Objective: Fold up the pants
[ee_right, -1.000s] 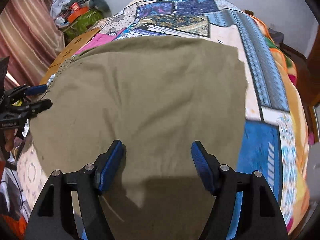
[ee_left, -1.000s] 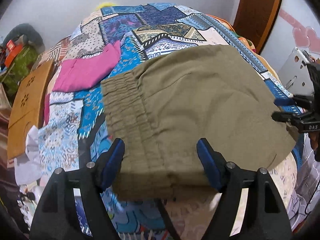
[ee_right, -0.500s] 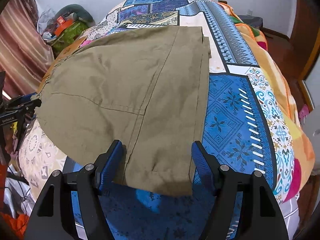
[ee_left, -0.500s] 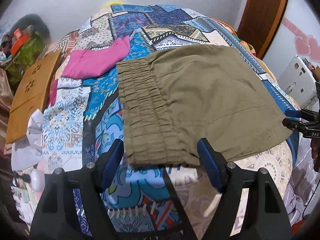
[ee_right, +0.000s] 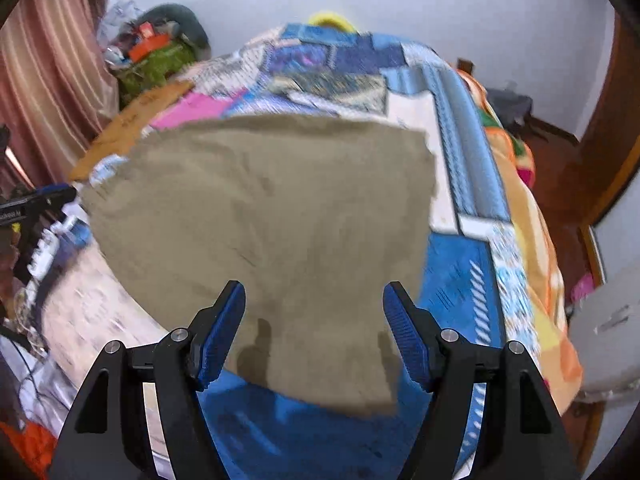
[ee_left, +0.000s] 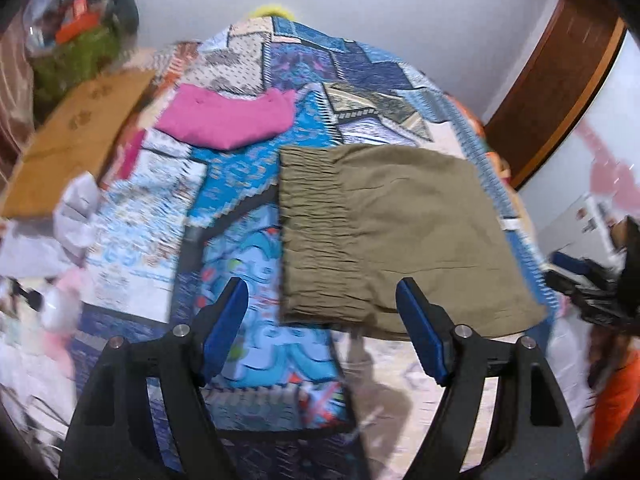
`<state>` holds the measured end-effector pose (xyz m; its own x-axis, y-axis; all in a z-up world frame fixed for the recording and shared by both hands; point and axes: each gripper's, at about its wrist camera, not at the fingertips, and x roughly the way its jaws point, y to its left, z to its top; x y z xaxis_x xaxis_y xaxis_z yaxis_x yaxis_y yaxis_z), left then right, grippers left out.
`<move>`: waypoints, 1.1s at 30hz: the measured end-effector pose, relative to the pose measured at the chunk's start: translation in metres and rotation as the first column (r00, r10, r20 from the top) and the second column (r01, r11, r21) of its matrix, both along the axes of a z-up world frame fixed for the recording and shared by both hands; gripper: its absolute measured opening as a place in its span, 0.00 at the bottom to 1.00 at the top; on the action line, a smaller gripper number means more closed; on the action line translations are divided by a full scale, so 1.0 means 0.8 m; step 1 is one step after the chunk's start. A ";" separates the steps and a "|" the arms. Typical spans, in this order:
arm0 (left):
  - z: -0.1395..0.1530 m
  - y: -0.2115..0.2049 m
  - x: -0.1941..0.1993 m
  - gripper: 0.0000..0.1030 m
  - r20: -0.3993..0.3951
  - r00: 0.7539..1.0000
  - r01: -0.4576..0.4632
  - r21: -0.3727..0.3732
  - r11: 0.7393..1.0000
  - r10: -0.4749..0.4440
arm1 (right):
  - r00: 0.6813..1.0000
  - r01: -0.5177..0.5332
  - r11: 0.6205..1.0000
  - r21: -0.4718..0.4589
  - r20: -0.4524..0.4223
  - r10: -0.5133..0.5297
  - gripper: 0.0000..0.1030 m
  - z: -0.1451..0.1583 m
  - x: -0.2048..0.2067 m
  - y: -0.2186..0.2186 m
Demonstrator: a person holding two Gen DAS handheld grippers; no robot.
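While the folded olive pants (ee_left: 384,236) lay flat on the patchwork bedspread (ee_left: 248,216), both tongs hung above them empty.

The left tongs (ee_left: 322,330) were spread wide over the near edge by the gathered waistband (ee_left: 316,232), touching nothing. The right tongs (ee_right: 314,330) were equally wide above the opposite end, clear of the cloth. A pink garment (ee_left: 228,116) lay well apart, farther up the bed.

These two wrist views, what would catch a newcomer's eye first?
The folded olive pants lie flat in the middle of a loud patchwork bedspread, elastic waistband toward the left. Beyond them sits a bright pink garment. Both tongs, left and right, hover open, holding nothing.
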<state>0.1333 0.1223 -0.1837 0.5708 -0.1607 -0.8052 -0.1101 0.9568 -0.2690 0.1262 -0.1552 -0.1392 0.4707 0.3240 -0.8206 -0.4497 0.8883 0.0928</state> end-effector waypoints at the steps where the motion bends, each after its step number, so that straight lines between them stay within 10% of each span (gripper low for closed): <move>1: -0.001 0.000 0.000 0.75 -0.004 1.000 0.000 -0.023 1.000 0.000 | 1.000 -0.008 1.000 0.014 0.009 0.008 0.66 0.004 0.002 0.007; 14: -0.054 -0.013 0.000 0.75 -0.126 0.990 0.016 -0.303 0.953 -0.056 | 0.993 -0.119 0.991 0.067 -0.016 0.120 0.66 -0.034 0.019 0.113; 26: -0.069 -0.002 0.029 0.79 -0.105 0.994 -0.034 -0.411 0.911 -0.010 | 0.990 -0.135 0.988 0.076 -0.037 0.138 0.67 -0.053 0.006 0.110; 29: -0.071 0.002 0.039 0.49 -0.106 0.994 -0.062 -0.359 0.931 0.025 | 0.990 -0.130 0.989 0.075 -0.035 0.133 0.67 -0.053 0.006 0.111; 33: -0.073 0.005 0.047 0.36 -0.090 0.996 -0.058 -0.363 0.930 0.027 | 0.990 -0.136 0.988 0.071 -0.032 0.139 0.68 -0.053 0.005 0.112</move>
